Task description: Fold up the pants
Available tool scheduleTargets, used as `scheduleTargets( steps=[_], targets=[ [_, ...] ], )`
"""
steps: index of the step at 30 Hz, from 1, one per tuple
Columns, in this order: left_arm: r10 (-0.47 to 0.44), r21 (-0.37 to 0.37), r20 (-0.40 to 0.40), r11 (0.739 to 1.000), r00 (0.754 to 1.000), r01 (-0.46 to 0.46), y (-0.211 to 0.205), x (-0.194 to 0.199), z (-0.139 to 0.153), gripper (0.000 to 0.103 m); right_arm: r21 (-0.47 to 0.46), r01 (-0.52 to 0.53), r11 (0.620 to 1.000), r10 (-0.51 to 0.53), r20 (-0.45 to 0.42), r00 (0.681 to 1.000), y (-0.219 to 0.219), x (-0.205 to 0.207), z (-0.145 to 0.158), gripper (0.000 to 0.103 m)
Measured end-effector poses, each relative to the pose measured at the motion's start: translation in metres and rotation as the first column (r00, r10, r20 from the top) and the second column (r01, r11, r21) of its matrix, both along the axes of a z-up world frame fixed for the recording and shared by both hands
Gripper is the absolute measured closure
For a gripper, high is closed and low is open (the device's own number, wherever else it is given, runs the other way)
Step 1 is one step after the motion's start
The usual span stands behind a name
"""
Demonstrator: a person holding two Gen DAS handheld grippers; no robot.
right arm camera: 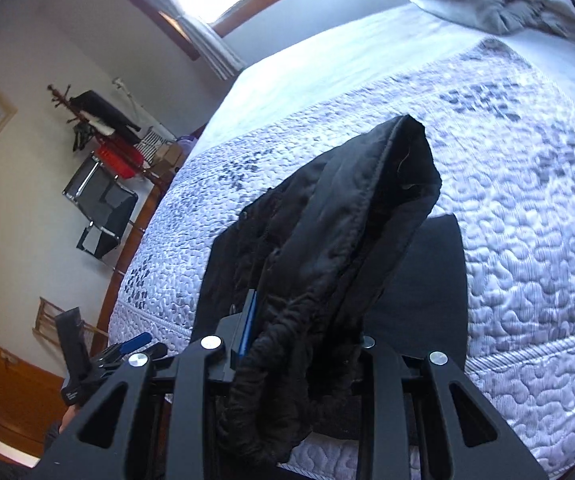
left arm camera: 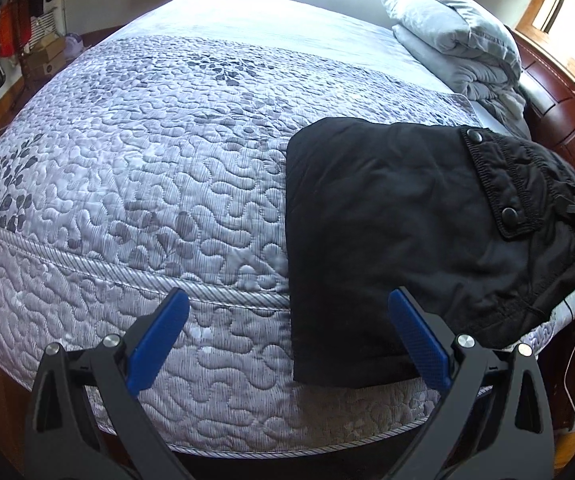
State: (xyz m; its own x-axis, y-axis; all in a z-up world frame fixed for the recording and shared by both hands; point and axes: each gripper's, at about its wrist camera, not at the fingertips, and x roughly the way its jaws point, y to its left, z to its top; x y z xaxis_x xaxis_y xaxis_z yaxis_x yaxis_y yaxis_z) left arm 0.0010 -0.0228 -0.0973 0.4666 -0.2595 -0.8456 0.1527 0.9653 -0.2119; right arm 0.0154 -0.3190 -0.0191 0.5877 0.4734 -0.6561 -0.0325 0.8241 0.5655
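Black pants (left arm camera: 407, 232) lie folded into a thick rectangle near the foot corner of a bed (left arm camera: 147, 160) covered in a grey quilted spread, at about 3 o'clock in the left wrist view, with the snap-buttoned waistband (left arm camera: 499, 176) turned up on top at about 2 o'clock. The left gripper (left arm camera: 287, 332) hangs over the mattress edge at 6 o'clock with its blue-padded fingers (left arm camera: 159, 340) spread wide and nothing between them; its right finger sits just over the near edge of the folded pants. In the right wrist view, the right gripper (right arm camera: 303, 344) is closed on a bunched handful of the pants' gathered fabric (right arm camera: 327, 260), which rises in a dark ridge toward 12 o'clock. A folded grey duvet (left arm camera: 459, 40) rests at the head of the bed, at 1 o'clock.
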Motion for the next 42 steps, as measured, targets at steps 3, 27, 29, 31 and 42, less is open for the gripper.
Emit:
scheduleTargets(
  steps=[3,27,29,31,42],
  targets=[
    [-0.001,0.007,-0.006,1.0,1.0,0.002,-0.001,0.001,-0.001,0.003,0.024,0.018,1.0,-0.017,-0.033,0.999,-0.011,0.003,-0.019,0.074],
    [-0.046,0.022,-0.035,0.999,0.998,0.046,-0.016,0.001,-0.008,0.003,0.146,0.107,0.983,-0.083,-0.163,0.983,-0.041,0.001,-0.099,0.046],
    [-0.044,0.022,-0.036,0.999,0.998,0.045,-0.015,0.0,-0.009,0.003,0.165,0.12,0.979,-0.092,-0.167,0.982,-0.046,-0.006,-0.1,0.042],
    [-0.045,0.016,-0.039,0.999,0.998,0.046,-0.015,-0.001,-0.01,0.003,0.217,0.137,0.966,-0.101,-0.17,0.98,-0.053,-0.016,-0.103,0.04],
    [-0.069,0.01,-0.043,0.998,0.997,0.069,-0.021,-0.006,-0.009,0.003,0.272,0.197,0.942,-0.152,-0.178,0.972,-0.066,-0.031,-0.116,0.065]
  ],
)
